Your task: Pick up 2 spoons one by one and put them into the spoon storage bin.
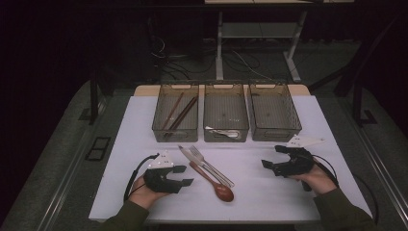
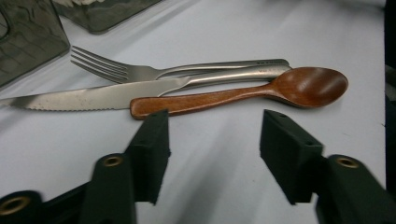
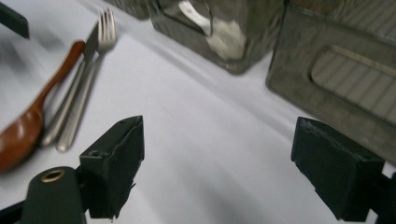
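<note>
A wooden spoon (image 1: 215,184), a steel fork (image 1: 201,159) and a serrated knife (image 1: 186,155) lie together at the middle of the white table. My left gripper (image 1: 184,175) rests on the table just left of them, jaws apart with nothing between. In the left gripper view it (image 2: 215,135) faces the spoon's handle (image 2: 196,101), with the knife (image 2: 93,98) and fork (image 2: 140,71) behind. My right gripper (image 1: 271,157) is at the right, open and empty. In the right gripper view it (image 3: 217,140) stands over bare table, with the spoon (image 3: 28,126) and fork (image 3: 100,32) off to its left.
Three smoky plastic bins stand in a row at the back. The left bin (image 1: 160,122) holds chopsticks (image 1: 179,113), the middle bin (image 1: 226,135) holds a white utensil (image 1: 225,132), and the right bin (image 1: 293,120) looks bare. Bare table lies between the grippers.
</note>
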The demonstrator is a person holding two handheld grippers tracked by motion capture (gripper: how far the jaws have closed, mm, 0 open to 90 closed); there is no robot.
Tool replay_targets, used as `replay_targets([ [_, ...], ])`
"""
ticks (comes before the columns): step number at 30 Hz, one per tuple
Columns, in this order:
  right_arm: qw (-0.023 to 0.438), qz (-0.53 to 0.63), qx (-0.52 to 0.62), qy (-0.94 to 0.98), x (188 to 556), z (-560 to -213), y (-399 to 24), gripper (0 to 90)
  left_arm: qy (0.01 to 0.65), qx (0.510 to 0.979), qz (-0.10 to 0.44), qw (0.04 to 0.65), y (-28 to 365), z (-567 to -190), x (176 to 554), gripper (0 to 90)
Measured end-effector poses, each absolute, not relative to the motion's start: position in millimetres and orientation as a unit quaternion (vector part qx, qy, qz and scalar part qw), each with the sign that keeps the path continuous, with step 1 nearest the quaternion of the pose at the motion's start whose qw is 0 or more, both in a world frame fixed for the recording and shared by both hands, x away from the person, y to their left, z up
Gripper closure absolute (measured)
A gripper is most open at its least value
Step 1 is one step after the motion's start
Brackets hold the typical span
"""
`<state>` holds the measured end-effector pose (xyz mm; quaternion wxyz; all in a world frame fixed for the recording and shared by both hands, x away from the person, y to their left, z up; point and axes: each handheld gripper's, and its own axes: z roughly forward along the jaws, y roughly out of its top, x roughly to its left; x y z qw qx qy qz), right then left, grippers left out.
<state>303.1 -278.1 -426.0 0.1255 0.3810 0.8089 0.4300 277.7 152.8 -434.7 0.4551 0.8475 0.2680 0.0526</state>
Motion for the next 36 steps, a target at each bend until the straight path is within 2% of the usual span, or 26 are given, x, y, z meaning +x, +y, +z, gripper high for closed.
replay_targets([
  [10,0.12,0.415,0.388,0.814,279,-441,-290,17.1,0.26,0.859,0.063,0.437,134,-432,294,84.5],
  [12,0.12,0.415,0.389,0.814,274,-443,-292,17.1,0.256,0.862,0.053,0.433,127,-433,297,89.0],
  [24,0.12,0.409,0.385,0.819,271,-445,-292,17.1,0.225,0.884,0.038,0.408,86,-442,306,89.0],
  [36,0.123,0.403,0.381,0.823,270,-446,-292,17.1,0.213,0.895,0.034,0.39,86,-442,305,89.0],
])
